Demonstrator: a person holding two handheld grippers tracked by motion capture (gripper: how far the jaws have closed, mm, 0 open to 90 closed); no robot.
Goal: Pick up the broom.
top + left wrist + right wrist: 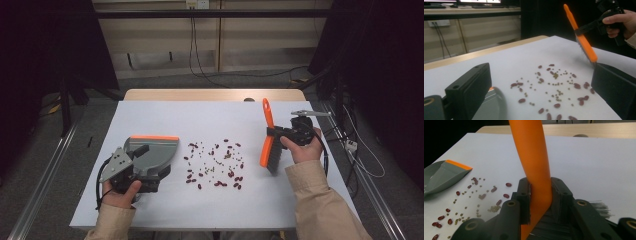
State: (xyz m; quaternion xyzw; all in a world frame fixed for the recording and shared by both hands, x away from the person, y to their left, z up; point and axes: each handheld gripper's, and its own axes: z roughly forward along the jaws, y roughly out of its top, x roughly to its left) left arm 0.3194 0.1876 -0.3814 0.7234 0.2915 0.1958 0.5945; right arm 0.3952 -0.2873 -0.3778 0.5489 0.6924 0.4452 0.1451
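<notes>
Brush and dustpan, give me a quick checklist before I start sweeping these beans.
1. Brush clamped in right gripper: ok, fingers press its orange handle.
2. Dustpan held by left gripper: ok.
3. Dustpan's orange lip faces the beans: cannot tell; it points away from the person.
4. Bristles beside the beans: ok, just right of them.
5. Beans all on the white table: ok.

Between the two black grippers, dark red beans [216, 167] and tiny greenish seeds [495, 208] speckle the white table [220, 120]. The brush [268, 141] in the right gripper [284, 134] is bright orange with dark bristles; the dustpan [150, 152] by the left gripper [131, 172] is grey, orange-edged.
</notes>
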